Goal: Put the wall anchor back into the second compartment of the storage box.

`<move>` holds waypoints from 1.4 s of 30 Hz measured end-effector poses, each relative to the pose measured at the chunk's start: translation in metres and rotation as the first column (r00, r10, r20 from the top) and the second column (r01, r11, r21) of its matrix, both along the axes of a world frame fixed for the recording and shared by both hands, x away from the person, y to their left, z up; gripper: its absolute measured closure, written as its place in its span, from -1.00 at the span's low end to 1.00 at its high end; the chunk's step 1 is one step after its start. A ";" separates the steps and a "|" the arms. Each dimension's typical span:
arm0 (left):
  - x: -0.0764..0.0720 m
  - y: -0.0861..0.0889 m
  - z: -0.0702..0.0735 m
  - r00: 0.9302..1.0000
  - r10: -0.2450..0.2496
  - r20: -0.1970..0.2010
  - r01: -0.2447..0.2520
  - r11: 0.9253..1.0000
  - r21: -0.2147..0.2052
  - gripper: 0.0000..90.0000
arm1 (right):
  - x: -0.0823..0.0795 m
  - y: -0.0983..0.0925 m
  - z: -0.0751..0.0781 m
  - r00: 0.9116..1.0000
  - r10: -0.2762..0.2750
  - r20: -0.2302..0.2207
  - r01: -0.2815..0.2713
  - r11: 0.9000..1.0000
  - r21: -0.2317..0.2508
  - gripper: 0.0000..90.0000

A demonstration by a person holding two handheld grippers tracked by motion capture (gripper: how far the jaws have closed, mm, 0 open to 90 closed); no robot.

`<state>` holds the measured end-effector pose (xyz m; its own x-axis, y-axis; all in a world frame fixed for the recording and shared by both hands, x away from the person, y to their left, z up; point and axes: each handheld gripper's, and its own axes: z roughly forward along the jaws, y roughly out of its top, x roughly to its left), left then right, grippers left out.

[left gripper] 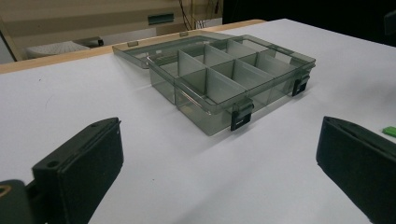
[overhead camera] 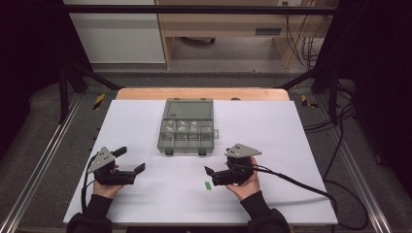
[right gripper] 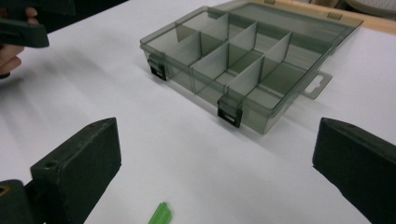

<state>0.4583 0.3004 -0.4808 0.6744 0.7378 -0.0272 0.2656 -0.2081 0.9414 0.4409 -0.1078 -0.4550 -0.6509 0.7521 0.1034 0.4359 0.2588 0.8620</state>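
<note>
Both grippers, left (overhead camera: 130, 161) and right (overhead camera: 208, 171), hover spread wide, holding nothing; next, the right probably drops onto the green piece (overhead camera: 208, 185) for the open organizer box (overhead camera: 186, 138).

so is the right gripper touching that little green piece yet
Apart. The high view shows white table between the right gripper and the green piece.

Left gripper (overhead camera: 132, 159): hand-held low at left, jaws spread wide. Right gripper (overhead camera: 210, 171): hand-held low at right, jaws likewise wide apart.
</note>
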 end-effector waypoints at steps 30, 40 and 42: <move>-0.001 0.000 0.000 1.000 0.003 -0.003 -0.003 1.000 -0.001 -0.99 | -0.013 0.013 -0.047 0.978 0.066 -0.200 -0.089 0.990 -0.110 0.06; 0.000 0.000 0.000 1.000 0.002 -0.004 -0.002 1.000 0.001 -0.99 | -0.014 0.013 -0.048 0.969 0.097 -0.229 -0.123 0.987 -0.105 0.43; 0.000 0.000 0.000 1.000 0.002 -0.003 -0.002 1.000 0.002 -0.99 | -0.013 0.014 -0.048 0.968 0.099 -0.230 -0.125 0.987 -0.104 0.45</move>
